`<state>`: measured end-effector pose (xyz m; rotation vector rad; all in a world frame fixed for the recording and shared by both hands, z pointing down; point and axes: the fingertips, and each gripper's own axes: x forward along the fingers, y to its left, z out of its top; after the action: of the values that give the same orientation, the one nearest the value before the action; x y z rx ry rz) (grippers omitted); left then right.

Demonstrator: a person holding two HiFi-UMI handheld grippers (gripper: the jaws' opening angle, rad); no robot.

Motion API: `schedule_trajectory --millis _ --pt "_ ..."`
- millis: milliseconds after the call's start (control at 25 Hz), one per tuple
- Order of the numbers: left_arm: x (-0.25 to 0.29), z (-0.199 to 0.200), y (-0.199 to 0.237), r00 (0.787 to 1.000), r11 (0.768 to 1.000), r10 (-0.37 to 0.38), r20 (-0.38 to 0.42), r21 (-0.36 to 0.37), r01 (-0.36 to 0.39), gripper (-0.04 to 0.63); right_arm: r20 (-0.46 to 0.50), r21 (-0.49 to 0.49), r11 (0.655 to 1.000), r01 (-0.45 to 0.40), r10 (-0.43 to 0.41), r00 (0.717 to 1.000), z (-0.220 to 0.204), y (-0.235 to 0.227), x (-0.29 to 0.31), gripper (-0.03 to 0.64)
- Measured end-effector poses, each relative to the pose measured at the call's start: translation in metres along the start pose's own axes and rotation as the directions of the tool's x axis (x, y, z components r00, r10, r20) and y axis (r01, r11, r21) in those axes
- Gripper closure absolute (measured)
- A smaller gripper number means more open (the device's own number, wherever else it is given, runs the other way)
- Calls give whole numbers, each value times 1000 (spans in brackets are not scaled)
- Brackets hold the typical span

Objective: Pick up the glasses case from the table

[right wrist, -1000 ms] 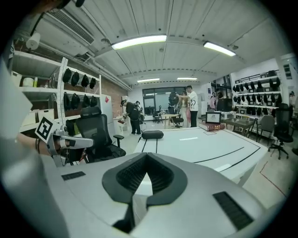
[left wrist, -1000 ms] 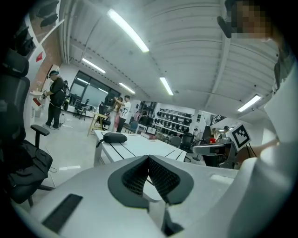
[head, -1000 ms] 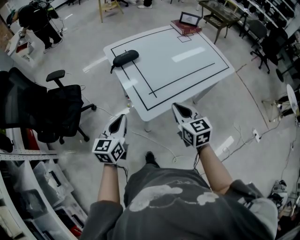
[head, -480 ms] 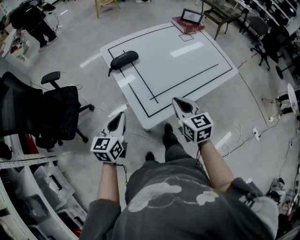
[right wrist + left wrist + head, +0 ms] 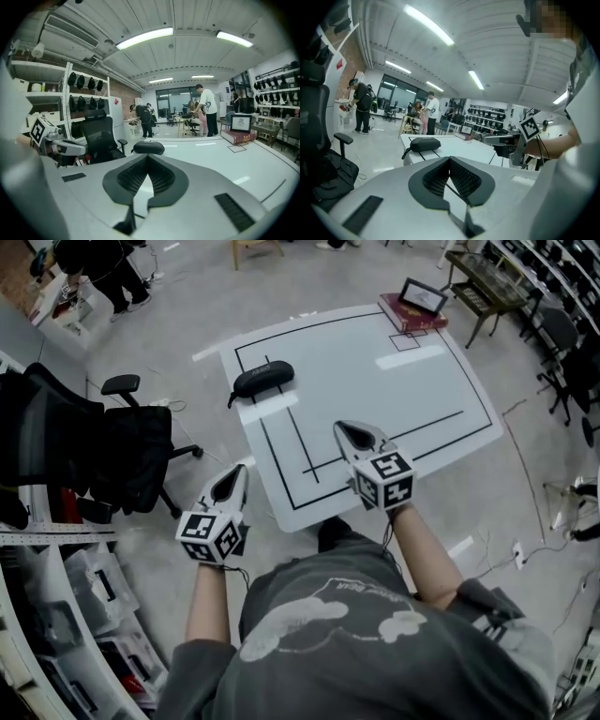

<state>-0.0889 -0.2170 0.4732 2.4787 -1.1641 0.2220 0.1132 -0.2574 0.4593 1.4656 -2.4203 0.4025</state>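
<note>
While my left gripper (image 5: 231, 486) and right gripper (image 5: 354, 435) were both closed and empty, the glasses case (image 5: 263, 379) lay near the far-left edge of the table (image 5: 375, 371). It looked light, rigid and slick, best pinched across its middle.

On table (image 5: 375, 390), glasses case (image 5: 263, 379) far left, book (image 5: 410, 314) at far-right corner.

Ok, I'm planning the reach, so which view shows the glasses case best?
The head view: the glasses case shows whole from above, near the far left corner of the table, strap included. The left gripper view shows it small and side-on with its strap; the right gripper view gives only a low side profile beyond its jaws.
</note>
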Motion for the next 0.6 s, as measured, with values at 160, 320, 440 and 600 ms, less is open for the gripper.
schedule_trajectory --millis 160,320,440,600 --pt "26 8 4 999 999 51 -2 -6 -51 592 -8 -20 997 -71 71 997 12 -27 32 617" --pt "50 19 9 994 994 108 -21 6 -108 592 -18 -28 992 -125 125 992 23 -48 54 617" --pt "69 27 15 990 990 138 -37 34 -137 591 -49 -30 986 -161 160 986 22 -62 68 617" --pt "95 34 20 988 989 143 -65 53 -140 481 -50 -31 980 -195 193 980 29 -78 85 617"
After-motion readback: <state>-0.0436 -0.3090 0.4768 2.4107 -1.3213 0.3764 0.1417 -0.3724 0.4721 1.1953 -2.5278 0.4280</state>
